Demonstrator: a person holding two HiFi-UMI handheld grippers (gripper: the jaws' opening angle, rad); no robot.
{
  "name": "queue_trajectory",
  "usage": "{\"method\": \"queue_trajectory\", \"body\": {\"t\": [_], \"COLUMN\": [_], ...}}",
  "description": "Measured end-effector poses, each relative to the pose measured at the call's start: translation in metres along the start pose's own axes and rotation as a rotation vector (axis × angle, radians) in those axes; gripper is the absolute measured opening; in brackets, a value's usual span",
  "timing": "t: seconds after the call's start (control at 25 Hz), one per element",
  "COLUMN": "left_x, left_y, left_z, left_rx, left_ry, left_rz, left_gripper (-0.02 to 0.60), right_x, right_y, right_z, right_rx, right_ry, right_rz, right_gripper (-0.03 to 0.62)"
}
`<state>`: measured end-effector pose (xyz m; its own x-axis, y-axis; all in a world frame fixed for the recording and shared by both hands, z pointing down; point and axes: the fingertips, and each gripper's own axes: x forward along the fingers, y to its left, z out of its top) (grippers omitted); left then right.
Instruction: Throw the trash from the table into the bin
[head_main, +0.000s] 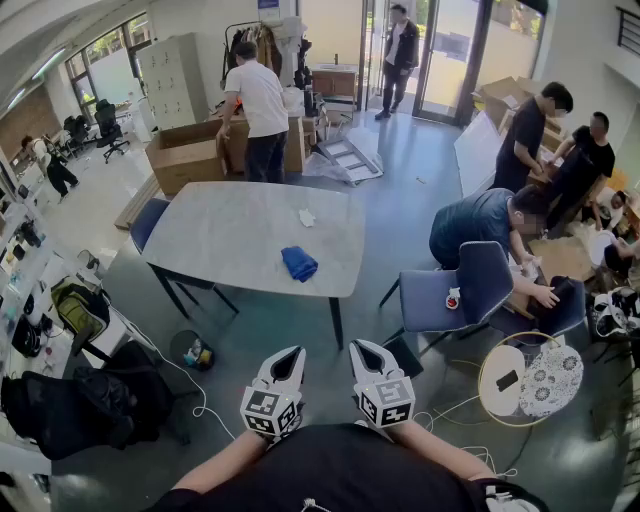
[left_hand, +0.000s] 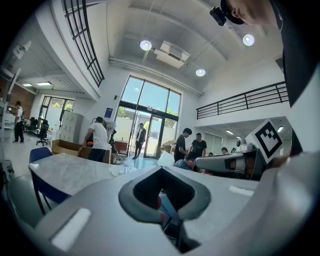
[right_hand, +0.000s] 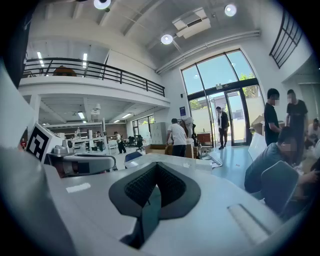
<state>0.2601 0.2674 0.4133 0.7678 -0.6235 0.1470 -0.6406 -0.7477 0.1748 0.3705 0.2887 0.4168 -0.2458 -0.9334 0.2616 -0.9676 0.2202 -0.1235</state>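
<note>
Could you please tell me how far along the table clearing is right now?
Barely begun, it seems. Done: the bin beside the table holds a few items, origin unclear. In hand: nothing; the left tongs and right tongs are both shut and empty, held near the person's body, short of the table. Left: the crumpled white paper and the blue cloth lie on it.

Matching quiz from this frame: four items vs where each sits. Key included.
Things:
1. blue cloth
2. white crumpled paper
3. bin
4. open cardboard box

Places:
A. on the floor, nearer the person than the table, to the left
B. on the tabletop, by its near edge
C. on the floor beyond the table's far side
D. on the tabletop, farther back

Pairs: 1-B, 2-D, 3-A, 4-C
</note>
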Motion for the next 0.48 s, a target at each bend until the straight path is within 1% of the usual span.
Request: {"method": "queue_trajectory", "body": {"t": [0.24, 0.48], "left_x": [0.004, 0.007], "left_y": [-0.004, -0.003], "left_z": [0.001, 0.0], "left_rx": [0.005, 0.007], "left_ry": [0.001, 0.006], "left_rz": [0.006, 0.031], "left_gripper": [0.0, 0.001], "right_x": [0.0, -0.001], "right_y": [-0.008, -0.012], "right_z": [-0.004, -0.004], "right_rx": [0.024, 0.039], "right_ry": [0.028, 0.025], "right_rz": [-0.005, 0.014], "right_gripper": [0.026, 0.026]}}
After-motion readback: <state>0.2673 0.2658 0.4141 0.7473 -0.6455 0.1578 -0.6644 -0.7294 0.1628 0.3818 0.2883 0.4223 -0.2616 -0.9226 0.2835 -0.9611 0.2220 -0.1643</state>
